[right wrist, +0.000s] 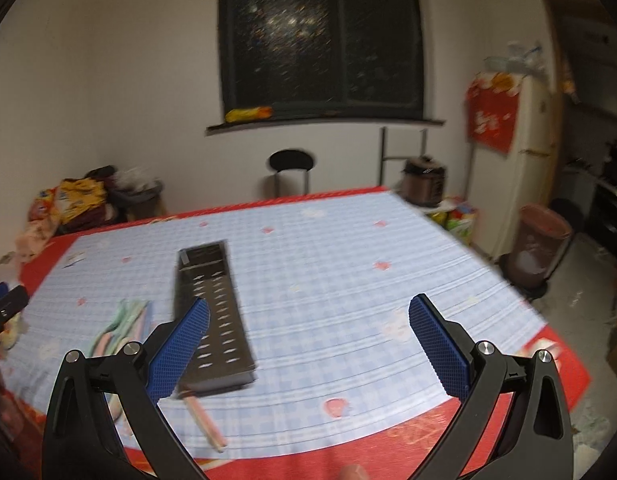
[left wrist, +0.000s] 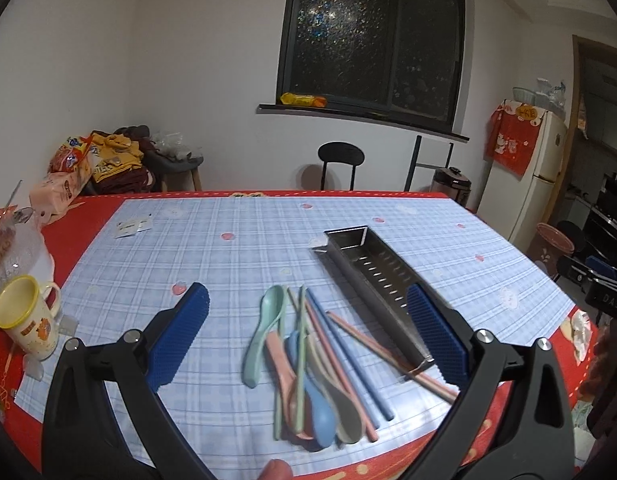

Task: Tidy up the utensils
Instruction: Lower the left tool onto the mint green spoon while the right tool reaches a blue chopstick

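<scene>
We hold the left hand-held gripper (left wrist: 308,334) spread wide over the utensil pile (left wrist: 308,364), whose long axes run near to far; it is nearer. The tray (left wrist: 378,280) lies just right. The right hand-held gripper (right wrist: 308,336) is spread, empty.

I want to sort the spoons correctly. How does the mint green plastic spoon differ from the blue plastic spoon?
The mint green plastic spoon points its bowl away from the camera; the blue plastic spoon points its bowl toward it. The green one lies at the pile's left edge; the blue one lies among other utensils. Both lie flat on the checked tablecloth, outside the metal tray.
</scene>
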